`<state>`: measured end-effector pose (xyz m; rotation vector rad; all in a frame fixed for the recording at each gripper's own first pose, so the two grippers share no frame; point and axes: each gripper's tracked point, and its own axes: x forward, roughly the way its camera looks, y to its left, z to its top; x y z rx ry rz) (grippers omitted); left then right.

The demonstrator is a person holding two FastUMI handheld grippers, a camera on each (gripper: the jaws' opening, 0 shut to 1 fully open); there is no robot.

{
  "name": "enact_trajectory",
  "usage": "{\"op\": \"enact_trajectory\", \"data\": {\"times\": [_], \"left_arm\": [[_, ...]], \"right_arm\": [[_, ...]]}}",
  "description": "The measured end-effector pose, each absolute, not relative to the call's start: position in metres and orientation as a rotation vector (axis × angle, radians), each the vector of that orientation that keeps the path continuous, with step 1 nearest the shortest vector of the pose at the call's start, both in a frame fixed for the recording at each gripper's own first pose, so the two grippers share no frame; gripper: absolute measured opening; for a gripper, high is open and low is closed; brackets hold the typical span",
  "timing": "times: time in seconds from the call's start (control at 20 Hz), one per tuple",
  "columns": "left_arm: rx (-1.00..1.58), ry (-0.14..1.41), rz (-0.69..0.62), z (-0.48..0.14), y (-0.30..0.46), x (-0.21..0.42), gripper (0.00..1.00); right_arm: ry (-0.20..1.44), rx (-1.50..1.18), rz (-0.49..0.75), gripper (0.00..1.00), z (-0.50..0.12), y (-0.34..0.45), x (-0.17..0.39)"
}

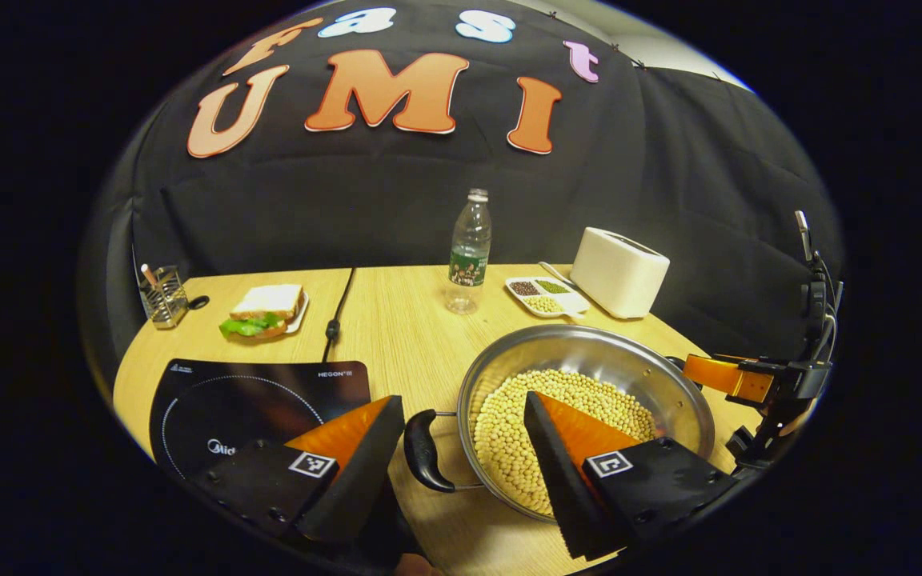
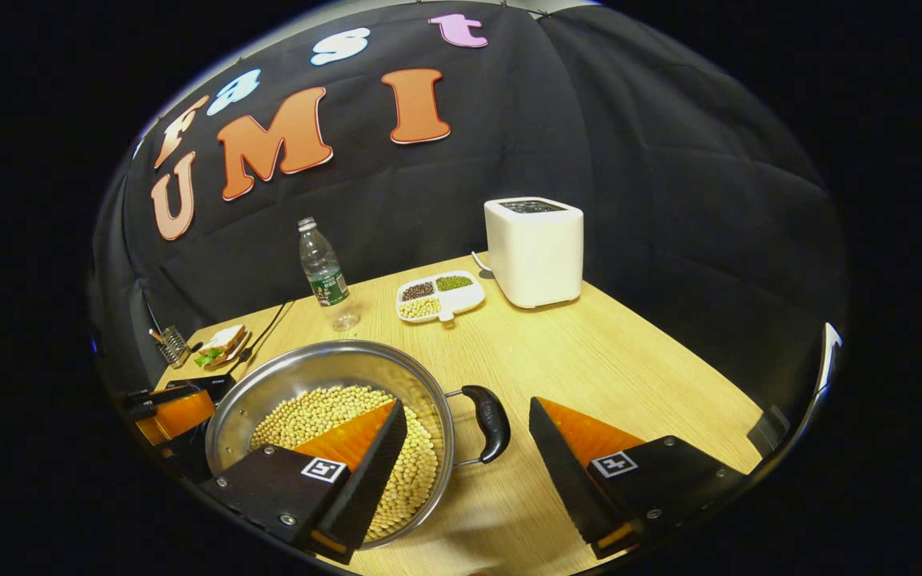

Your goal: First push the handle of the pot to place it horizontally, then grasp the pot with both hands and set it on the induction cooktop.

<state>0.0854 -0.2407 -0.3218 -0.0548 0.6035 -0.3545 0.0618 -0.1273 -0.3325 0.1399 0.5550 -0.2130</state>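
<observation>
Two grippers, left and right, jaws wide, each straddling a pot handle, holding nothing. Close together; lift level, beans loose; cooktop beside.

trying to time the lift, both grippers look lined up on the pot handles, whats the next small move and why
Probably close both grippers. The left gripper is open with the pot's near handle between its fingers, and the right gripper is open around the other handle. Neither presses on a handle yet, so lifting now would leave the bean-filled pot on the table. The cooktop lies beside it.
</observation>
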Motion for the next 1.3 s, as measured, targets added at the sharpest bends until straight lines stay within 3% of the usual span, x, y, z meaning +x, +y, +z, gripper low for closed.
{"op": "enact_trajectory", "data": {"times": [0.65, 0.7, 0.75, 0.8, 0.85, 0.9, 0.95, 1.0, 1.25, 1.3], "left_arm": [[-0.140, 0.757, -0.341, -0.366, -0.246, 0.094, 0.99], [-0.124, 0.761, -0.342, -0.367, -0.246, 0.095, 0.98], [-0.110, 0.774, -0.342, -0.371, -0.247, 0.096, 0.98], [-0.083, 0.775, -0.333, -0.372, -0.244, 0.097, 0.96], [-0.059, 0.787, -0.317, -0.375, -0.240, 0.098, 0.95], [-0.037, 0.803, -0.294, -0.378, -0.235, 0.098, 0.87], [-0.031, 0.815, -0.280, -0.379, -0.232, 0.096, 0.84], [-0.037, 0.809, -0.280, -0.380, -0.234, 0.100, 0.70], [-0.063, 0.835, -0.281, -0.382, -0.239, 0.094, 0.61], [-0.073, 0.841, -0.286, -0.381, -0.240, 0.091, 0.61]], "right_arm": [[0.657, 0.124, -0.214, 0.95, -0.375, -0.132, 0.081], [0.666, 0.127, -0.208, 0.88, -0.378, -0.132, 0.081], [0.672, 0.135, -0.203, 0.93, -0.380, -0.131, 0.083], [0.681, 0.139, -0.199, 0.82, -0.384, -0.129, 0.084], [0.692, 0.139, -0.197, 0.83, -0.388, -0.129, 0.085], [0.688, 0.141, -0.196, 0.74, -0.388, -0.130, 0.086], [0.691, 0.147, -0.188, 0.69, -0.389, -0.128, 0.086], [0.688, 0.156, -0.182, 0.66, -0.386, -0.130, 0.086], [0.695, 0.186, -0.204, 0.52, -0.380, -0.133, 0.077], [0.689, 0.184, -0.208, 0.56, -0.376, -0.133, 0.072]]}}
